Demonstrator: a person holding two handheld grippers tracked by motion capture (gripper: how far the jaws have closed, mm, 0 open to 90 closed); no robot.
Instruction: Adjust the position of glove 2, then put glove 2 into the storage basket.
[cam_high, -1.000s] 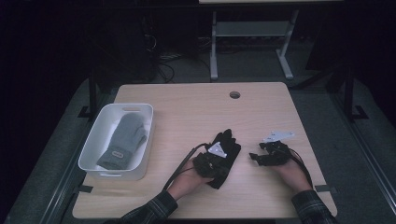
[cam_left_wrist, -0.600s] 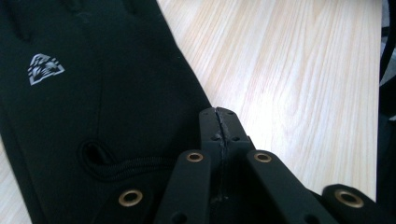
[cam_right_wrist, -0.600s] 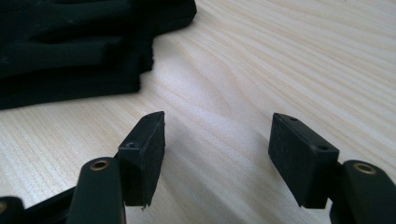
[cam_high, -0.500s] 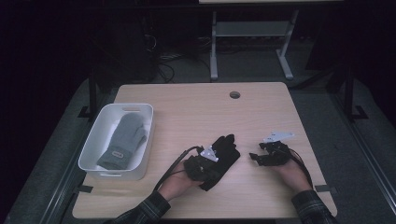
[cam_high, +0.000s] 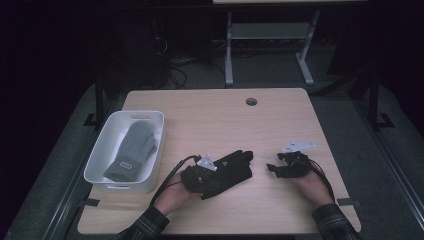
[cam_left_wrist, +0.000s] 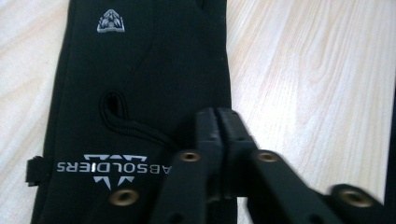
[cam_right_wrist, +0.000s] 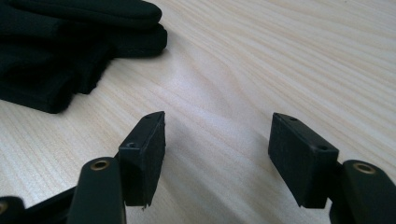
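A black glove (cam_high: 231, 169) lies flat on the wooden table (cam_high: 210, 120), near the front middle. In the left gripper view the glove (cam_left_wrist: 140, 70) shows white lettering at its cuff and a cord loop. My left gripper (cam_high: 207, 176) rests over its cuff end. Its jaws (cam_left_wrist: 217, 116) stand almost together and have just been opening a little; I see no fabric between the tips. To the right of the glove, my right gripper (cam_high: 270, 168) sits low over bare wood, open, with nothing between its pads (cam_right_wrist: 217, 140). The glove's fingers (cam_right_wrist: 70, 37) lie ahead of it.
A white bin (cam_high: 95, 165) stands at the table's left with a grey mitten (cam_high: 132, 150) inside. A round cable hole (cam_high: 251, 101) is near the far edge. Bare wood spans the back half of the table.
My left hand and the black glove have slid to the left and slightly toward the front edge. The right gripper has stayed where it was.
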